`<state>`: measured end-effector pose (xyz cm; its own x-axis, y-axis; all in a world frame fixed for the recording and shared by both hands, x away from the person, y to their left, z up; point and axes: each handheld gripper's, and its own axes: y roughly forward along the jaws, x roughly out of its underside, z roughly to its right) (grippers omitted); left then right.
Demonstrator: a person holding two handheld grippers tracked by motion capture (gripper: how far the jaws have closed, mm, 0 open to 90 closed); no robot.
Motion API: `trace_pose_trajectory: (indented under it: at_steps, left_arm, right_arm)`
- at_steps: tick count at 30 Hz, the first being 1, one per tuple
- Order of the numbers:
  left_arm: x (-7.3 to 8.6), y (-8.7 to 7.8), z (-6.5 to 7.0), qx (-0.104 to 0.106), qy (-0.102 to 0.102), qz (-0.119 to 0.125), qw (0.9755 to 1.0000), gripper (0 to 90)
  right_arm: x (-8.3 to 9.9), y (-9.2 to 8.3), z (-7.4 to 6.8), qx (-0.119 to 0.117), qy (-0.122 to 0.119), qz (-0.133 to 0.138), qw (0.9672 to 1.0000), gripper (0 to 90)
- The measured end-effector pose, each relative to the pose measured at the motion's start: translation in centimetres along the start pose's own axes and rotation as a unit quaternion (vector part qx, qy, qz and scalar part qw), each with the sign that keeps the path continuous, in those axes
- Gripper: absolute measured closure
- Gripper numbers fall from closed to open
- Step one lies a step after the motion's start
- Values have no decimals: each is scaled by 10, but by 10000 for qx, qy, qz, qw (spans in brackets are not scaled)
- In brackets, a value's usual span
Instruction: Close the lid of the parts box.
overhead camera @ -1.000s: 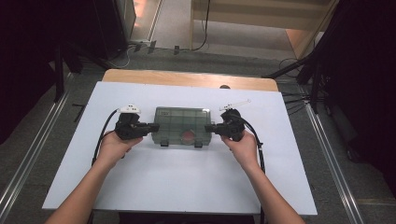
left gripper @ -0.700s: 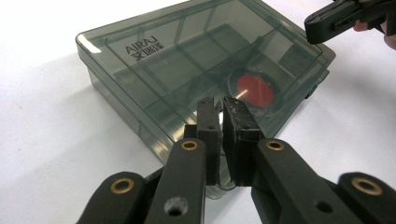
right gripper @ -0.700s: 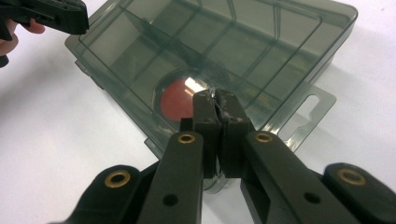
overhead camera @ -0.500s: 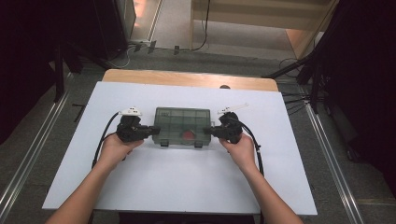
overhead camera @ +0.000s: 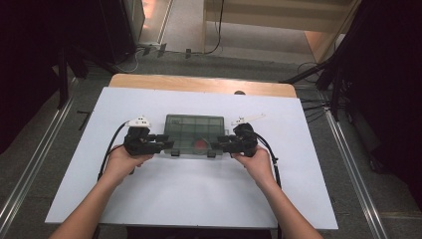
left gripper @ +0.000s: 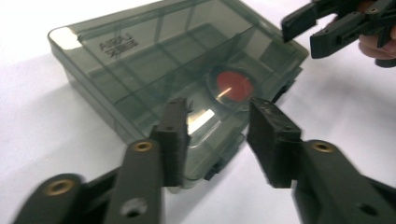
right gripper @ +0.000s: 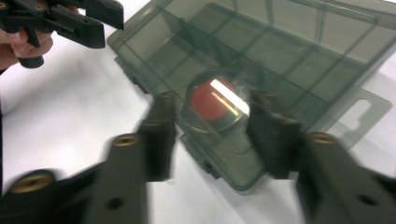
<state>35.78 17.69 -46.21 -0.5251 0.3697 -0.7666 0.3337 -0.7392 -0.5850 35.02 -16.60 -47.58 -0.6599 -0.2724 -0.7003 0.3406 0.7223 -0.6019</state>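
HIGH VIEW: overhead, facing forward and down, far, whole tabletop | LEFT/RIGHT GRIPPER VIEWS: ride each hand-held gripper, low, close, facing inward from opposite ends | SHARED: compartment box

I see a white sheet on a wooden table. A grey floor is behind it. Black cables lie there

Box between my two claws

The compartment box lies mid-table on the sheet; my left gripper sits at its left end, my right gripper at its right. A round disc lies inside, near the front edge.
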Motion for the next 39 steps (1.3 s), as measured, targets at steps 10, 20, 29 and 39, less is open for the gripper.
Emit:
trace_pose_trajectory:
  at_steps: [10, 20, 29, 39]
  left_arm:
    - [4, -13, 20, 145, 192, 218, 9995, 337]
    - [12, -17, 41, 168, 379, 244, 9988, 286]
    - [27, -18, 48, 126, 502, 254, 9983, 285]
    - [43, -26, 44, 52, 464, 275, 9985, 286]
  right_arm:
    - [3, -9, -22, -96, -312, 173, 9993, 284]
    - [17, -21, -37, -43, -535, 286, 9981, 279]
    - [34, -25, -42, -65, -658, 245, 9975, 268]
    - [53, -32, -37, 41, -645, 223, 9977, 259]
